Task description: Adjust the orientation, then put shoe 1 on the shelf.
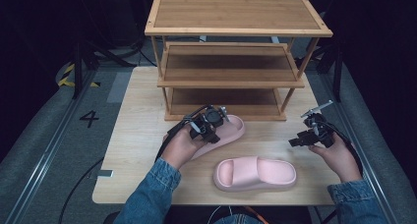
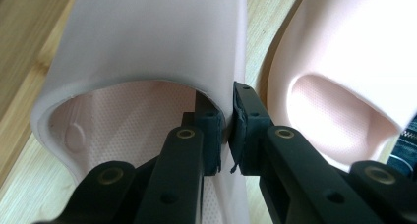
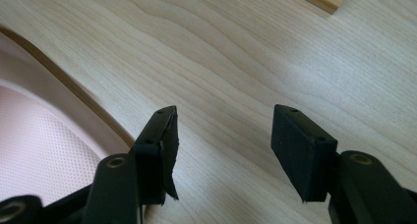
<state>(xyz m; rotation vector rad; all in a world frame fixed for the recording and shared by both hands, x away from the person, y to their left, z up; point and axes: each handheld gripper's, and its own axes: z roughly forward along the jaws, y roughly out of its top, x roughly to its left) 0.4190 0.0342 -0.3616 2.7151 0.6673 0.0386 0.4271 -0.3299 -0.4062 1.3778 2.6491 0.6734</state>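
Dark room, pale wood tabletop [image 1: 142,135], three-tier bamboo shoe rack [image 1: 236,17] at far edge. Left gripper [image 1: 209,126] clenched on side of strap of pink foam slide sandal [image 1: 231,128]: one pad inside strap arch, other outside. Sandal matte, soft pink, thick sole, dimpled footbed; sits mid-tabletop, just before rack's bottom shelf. Matching second sandal [image 1: 255,174] lies flat near front edge, toe toward left. Right gripper [image 1: 307,135] near right edge, jaws released, nothing between them, bare wood beneath.
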